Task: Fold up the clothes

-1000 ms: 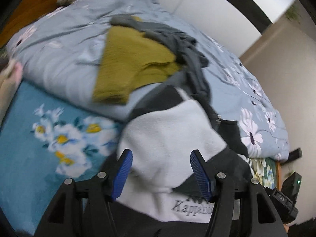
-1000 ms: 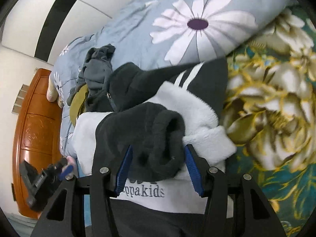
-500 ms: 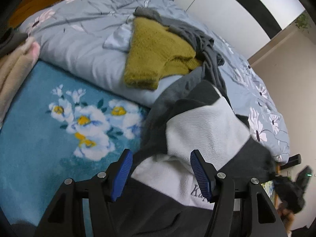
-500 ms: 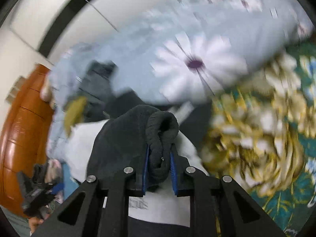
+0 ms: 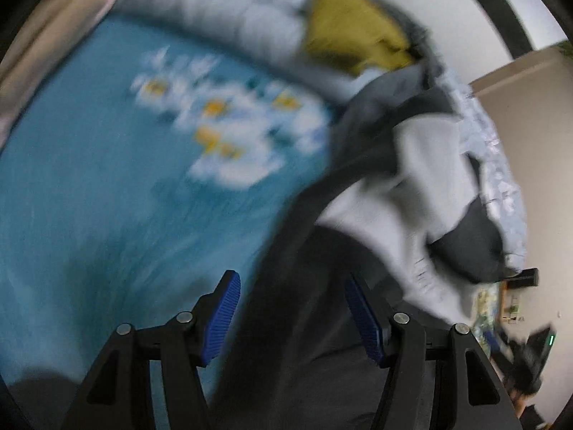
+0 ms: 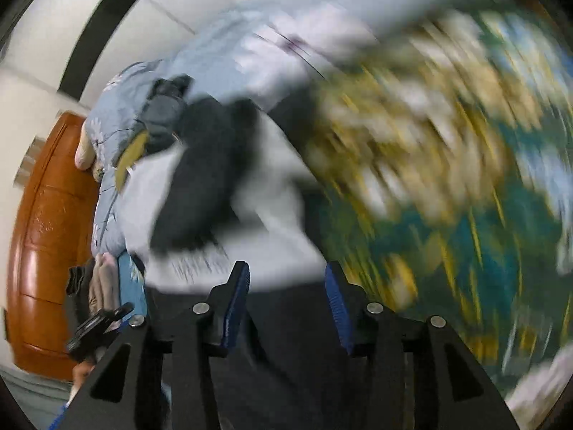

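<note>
From the left wrist camera, everything looks smeared. A blue blanket [image 5: 89,197] with white and yellow flowers covers the bed. Past it, on the far side, lies a puffy grey quilt [image 5: 243,21]. A mustard sweater [image 5: 347,32] sits on top of that quilt. To the right of the blue blanket lies the black and white jacket [image 5: 412,186], all crumpled, its dark part running down under the left gripper [image 5: 292,317]. Its jaws are spread wide, with nothing pinched between them. Behind the quilt is a pale wall.

From the right wrist camera, the same jacket [image 6: 222,186] lies in a heap just ahead of the right gripper [image 6: 286,302]. White fleece shows with a black piece flopped over it. The jaws here stand wide apart too and grip nothing. To the right of the jacket is a green and gold flowered cover [image 6: 447,197], very blurry. To the left stands a brown wooden headboard [image 6: 46,233]. Beside the headboard sits a small stack of folded clothes [image 6: 100,283].
</note>
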Available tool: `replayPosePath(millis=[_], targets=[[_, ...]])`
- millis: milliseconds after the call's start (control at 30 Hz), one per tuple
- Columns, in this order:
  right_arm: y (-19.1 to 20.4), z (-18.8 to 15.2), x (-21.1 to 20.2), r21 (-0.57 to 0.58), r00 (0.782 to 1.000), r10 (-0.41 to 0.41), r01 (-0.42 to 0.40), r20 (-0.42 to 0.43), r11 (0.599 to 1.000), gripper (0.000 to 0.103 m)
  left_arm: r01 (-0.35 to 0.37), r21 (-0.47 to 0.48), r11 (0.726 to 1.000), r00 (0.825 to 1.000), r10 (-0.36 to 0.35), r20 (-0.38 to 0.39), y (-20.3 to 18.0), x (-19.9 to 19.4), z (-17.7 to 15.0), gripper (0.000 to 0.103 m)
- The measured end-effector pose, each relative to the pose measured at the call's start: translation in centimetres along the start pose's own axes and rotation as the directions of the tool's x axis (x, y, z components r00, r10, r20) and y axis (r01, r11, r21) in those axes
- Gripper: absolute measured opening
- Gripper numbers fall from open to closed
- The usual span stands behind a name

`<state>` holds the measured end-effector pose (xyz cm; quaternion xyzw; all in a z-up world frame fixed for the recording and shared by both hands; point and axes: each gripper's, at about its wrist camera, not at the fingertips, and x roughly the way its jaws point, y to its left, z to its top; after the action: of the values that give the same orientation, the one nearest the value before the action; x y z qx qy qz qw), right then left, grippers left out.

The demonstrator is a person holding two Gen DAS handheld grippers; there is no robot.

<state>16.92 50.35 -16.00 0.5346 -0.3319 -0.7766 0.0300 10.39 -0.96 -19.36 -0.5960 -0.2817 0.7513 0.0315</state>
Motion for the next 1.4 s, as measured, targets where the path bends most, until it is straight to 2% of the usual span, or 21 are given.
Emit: replayPosePath(millis=[100, 167, 267, 433, 600, 733, 767, 800, 833, 933, 1000, 1067, 1133, 1200, 1267, 1400], targets=[[-4.7, -4.5, -0.4, 0.175, 0.999, 0.042, -0.036, -0.033, 0.984, 0.045, 0.016, -0.001, 1.000, 0.999, -0.017, -0.031, 0.7, 0.7, -1.5, 0.065], [-6.0, -6.7, -0.7, 0.245, 0.995, 0.100, -0.092, -0.023, 0.965, 0.045, 0.033, 0.001, 0.999, 0.998, -0.033, -0.050, 1.0, 1.1, -2.6, 0.065], [-6.8, -8.9, -0.5, 0.305, 0.984, 0.177, -0.167, -0.006, 0.938, 0.046, 0.068, 0.011, 0.998, 0.995, -0.067, -0.069, 1.4, 1.2, -4.1, 0.065], [-6.6, -10.4, 0.6, 0.347, 0.973, 0.229, -0.212, -0.007, 0.914, 0.046, 0.105, 0.023, 0.994, 0.989, -0.102, -0.106, 1.8, 1.0, -5.7, 0.065], [-5.8, -11.5, 1.6, 0.333, 0.972, 0.229, -0.199, -0.053, 0.922, 0.046, 0.116, 0.027, 0.993, 0.984, -0.111, -0.138, 1.9, 0.7, -6.9, 0.065], [-5.7, -12.3, 1.5, 0.335, 0.972, 0.230, -0.201, -0.049, 0.920, 0.046, 0.086, 0.072, 0.994, 0.978, -0.070, -0.196, 1.4, 0.8, -8.2, 0.063], [-5.7, -12.5, 1.5, 0.340, 0.973, 0.228, -0.199, -0.048, 0.919, 0.046, 0.066, 0.088, 0.994, 0.980, -0.048, -0.196, 1.2, 0.7, -8.4, 0.058], [-5.7, -12.6, 1.5, 0.340, 0.974, 0.220, -0.191, -0.048, 0.921, 0.038, 0.044, 0.104, 0.994, 0.981, -0.023, -0.193, 0.9, 0.7, -8.6, 0.048], [-5.5, -12.4, 1.4, 0.336, 0.977, 0.208, -0.179, -0.050, 0.924, 0.026, 0.018, 0.106, 0.994, 0.980, 0.004, -0.201, 0.8, 0.7, -8.6, 0.021], [-4.1, -10.9, -0.1, 0.302, 0.976, 0.218, -0.204, -0.013, 0.931, 0.022, 0.062, 0.036, 0.997, 0.981, -0.055, -0.185, 0.9, -0.7, -7.9, 0.018], [-2.5, -9.1, -2.3, 0.254, 0.964, 0.262, -0.262, 0.033, 0.931, 0.021, 0.141, -0.010, 0.990, 0.981, -0.141, -0.133, 0.7, -3.2, -6.5, 0.016], [-0.2, -7.3, -4.7, 0.175, 0.953, 0.296, -0.304, 0.069, 0.936, 0.019, 0.231, -0.012, 0.973, 0.970, -0.231, -0.071, -0.5, -7.0, -4.9, 0.016], [1.7, -6.2, -7.1, 0.106, 0.940, 0.328, -0.338, 0.099, 0.935, 0.010, 0.267, 0.053, 0.962, 0.964, -0.266, -0.016, -2.0, -10.6, -3.7, 0.015], [2.7, -5.6, -9.0, 0.060, 0.931, 0.346, -0.355, 0.118, 0.933, 0.010, 0.288, 0.085, 0.954, 0.957, -0.289, -0.006, -2.4, -12.9, -2.8, 0.015], [3.2, -6.0, -9.5, 0.046, 0.924, 0.363, -0.370, 0.124, 0.928, 0.010, 0.294, 0.095, 0.951, 0.956, -0.294, -0.010, -1.2, -14.2, -3.7, 0.015], [2.1, -8.1, -10.5, 0.072, 0.907, 0.404, -0.414, 0.122, 0.908, 0.010, 0.325, 0.010, 0.946, 0.944, -0.324, -0.066, 0.4, -13.9, -4.3, 0.015]])
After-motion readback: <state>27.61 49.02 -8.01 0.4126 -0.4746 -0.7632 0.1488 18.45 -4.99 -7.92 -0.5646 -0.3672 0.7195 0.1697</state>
